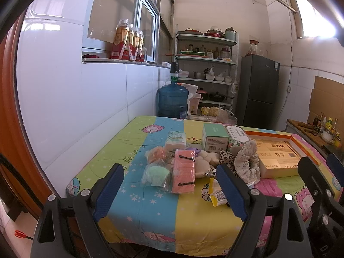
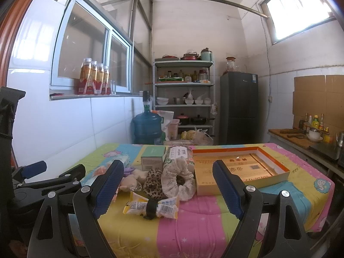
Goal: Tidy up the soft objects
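Observation:
A heap of soft things lies on the cartoon-print tablecloth [image 1: 150, 210]: a pink towel pack [image 1: 183, 173], a bagged green cloth [image 1: 155, 175], a bagged orange one [image 1: 157, 153], a beige plush toy [image 1: 204, 161], a leopard scrunchie [image 2: 152, 182] and a floral scrunchie [image 2: 178, 178]. A yellow snack packet [image 2: 151, 207] lies nearest the front. An open orange-rimmed box [image 2: 240, 167] sits to the right of the heap. My left gripper [image 1: 169, 191] hovers open before the towel pack. My right gripper [image 2: 168, 189] hovers open before the scrunchies. Nothing sits between either pair of fingers.
A tissue pack [image 1: 176, 139], a green carton [image 1: 215, 138] and a floral tissue box [image 1: 236, 137] stand behind the heap. White tiled wall [image 1: 86, 107] borders the table's left side. Beyond are a water jug [image 2: 147, 129], shelves [image 2: 183, 94], a fridge [image 2: 239, 107] and a counter [image 2: 301, 137].

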A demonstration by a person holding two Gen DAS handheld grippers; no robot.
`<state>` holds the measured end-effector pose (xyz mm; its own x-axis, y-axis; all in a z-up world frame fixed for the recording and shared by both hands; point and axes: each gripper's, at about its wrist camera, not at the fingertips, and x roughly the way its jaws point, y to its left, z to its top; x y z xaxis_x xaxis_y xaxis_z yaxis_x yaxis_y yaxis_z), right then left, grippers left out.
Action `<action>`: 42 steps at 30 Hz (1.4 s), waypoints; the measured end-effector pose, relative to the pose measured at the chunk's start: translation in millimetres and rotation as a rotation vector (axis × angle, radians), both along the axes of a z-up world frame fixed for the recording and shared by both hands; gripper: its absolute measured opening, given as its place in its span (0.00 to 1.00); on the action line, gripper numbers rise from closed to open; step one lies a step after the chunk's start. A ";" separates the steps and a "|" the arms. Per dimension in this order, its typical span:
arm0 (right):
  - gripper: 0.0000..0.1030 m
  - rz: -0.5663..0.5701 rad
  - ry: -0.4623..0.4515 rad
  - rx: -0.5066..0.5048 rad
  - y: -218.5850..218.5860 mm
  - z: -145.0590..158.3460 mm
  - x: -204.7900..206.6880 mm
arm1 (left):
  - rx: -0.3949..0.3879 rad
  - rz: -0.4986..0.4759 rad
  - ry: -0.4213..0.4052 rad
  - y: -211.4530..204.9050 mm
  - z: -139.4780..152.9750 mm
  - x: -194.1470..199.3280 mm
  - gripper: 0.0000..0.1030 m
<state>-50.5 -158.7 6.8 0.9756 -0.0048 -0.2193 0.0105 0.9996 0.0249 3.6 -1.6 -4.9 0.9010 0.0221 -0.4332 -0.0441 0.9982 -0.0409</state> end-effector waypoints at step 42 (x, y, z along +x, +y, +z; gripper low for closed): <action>0.83 0.005 0.010 0.002 4.2 -6.4 -0.8 | 0.000 0.003 0.001 -0.2 0.3 -0.3 0.85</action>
<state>-51.3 -154.5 0.4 0.9733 0.0008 -0.2295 0.0056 0.9996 0.0270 3.3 -1.8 -4.6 0.9004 0.0242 -0.4344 -0.0467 0.9981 -0.0412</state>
